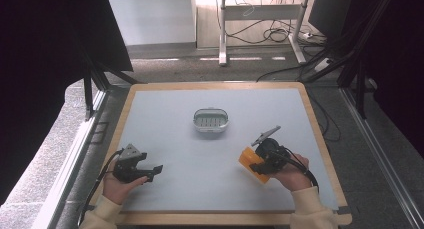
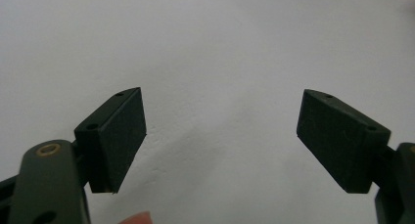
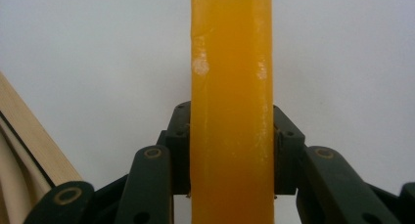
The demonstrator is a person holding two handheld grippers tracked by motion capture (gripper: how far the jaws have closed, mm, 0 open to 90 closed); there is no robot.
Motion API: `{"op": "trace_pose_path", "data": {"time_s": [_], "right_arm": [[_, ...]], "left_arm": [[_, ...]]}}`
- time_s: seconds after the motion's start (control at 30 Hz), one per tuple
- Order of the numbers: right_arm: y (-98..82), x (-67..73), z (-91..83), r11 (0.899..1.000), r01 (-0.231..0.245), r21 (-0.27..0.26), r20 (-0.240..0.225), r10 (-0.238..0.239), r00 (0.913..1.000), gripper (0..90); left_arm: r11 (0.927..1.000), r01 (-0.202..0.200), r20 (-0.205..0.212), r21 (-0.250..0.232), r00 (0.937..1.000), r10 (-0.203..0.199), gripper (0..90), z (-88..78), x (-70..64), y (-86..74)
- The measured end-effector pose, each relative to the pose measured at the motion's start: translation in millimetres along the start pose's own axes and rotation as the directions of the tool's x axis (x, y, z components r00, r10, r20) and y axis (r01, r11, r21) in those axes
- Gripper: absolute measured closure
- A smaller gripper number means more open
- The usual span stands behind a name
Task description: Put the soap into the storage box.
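Right tool (image 1: 256,165) clamped on the orange bar (image 1: 251,162), lower right of the high view, just above the table (image 1: 165,104). Left tool (image 1: 152,172) wide, empty, lower left. Likely carry step; next move probably toward the white dish (image 1: 211,120) at centre.

From my high view the desk (image 1: 210,154) is evenly and softly lit, with no glare, while black curtains swallow the upper left and right of the frame. Detail there is slightly soft. Through the left gripper view, the fingers (image 2: 115,136) read sharp but dark against a pale surface dimming toward the corners. In the right gripper view, the orange block (image 3: 231,106) glows saturated, slightly blurred up close.
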State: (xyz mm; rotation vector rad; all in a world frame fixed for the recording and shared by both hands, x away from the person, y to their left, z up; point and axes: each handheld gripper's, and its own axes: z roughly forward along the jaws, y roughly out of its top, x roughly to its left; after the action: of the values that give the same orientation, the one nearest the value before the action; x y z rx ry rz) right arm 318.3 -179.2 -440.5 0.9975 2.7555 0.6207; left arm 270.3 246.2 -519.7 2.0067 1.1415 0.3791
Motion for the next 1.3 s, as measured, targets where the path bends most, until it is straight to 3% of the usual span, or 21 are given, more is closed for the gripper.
{"op": "trace_pose_path", "data": {"time_s": [0.2,0.4,0.5,0.77,1.3], "right_arm": [[-1.8,-3.7,-0.4,1.0,-0.009,-0.004,-0.032,0.009,0.9995,61.7],[1.7,-8.1,-1.2,1.0,-0.01,-0.011,-0.025,0.009,0.9996,61.7],[5.0,-15.7,-3.9,1.0,-0.007,-0.028,-0.045,0.006,0.999,61.7],[14.6,-22.5,-6.5,0.999,0.008,-0.037,-0.034,-0.009,0.9994,61.7],[38.8,-21.1,-7.4,0.998,0.067,-0.019,-0.017,-0.067,0.9976,61.7]], "left_arm": [[0.9998,-0.018,-0.017,0.001,0.9997,0.018,18.5,-0.2,-2.2,-2.5],[0.9997,-0.025,-0.021,0.004,0.9995,0.025,18.5,-0.5,-2.0,-2.9],[0.9997,-0.023,-0.022,0.003,0.9995,0.023,18.5,-0.5,-1.8,-2.8],[0.9997,-0.025,-0.022,0.004,0.9994,0.025,18.4,0.0,-1.8,-2.9],[0.9994,-0.031,-0.02,0.012,0.9993,0.031,18.4,0.7,-2.1,-3.1]]}}
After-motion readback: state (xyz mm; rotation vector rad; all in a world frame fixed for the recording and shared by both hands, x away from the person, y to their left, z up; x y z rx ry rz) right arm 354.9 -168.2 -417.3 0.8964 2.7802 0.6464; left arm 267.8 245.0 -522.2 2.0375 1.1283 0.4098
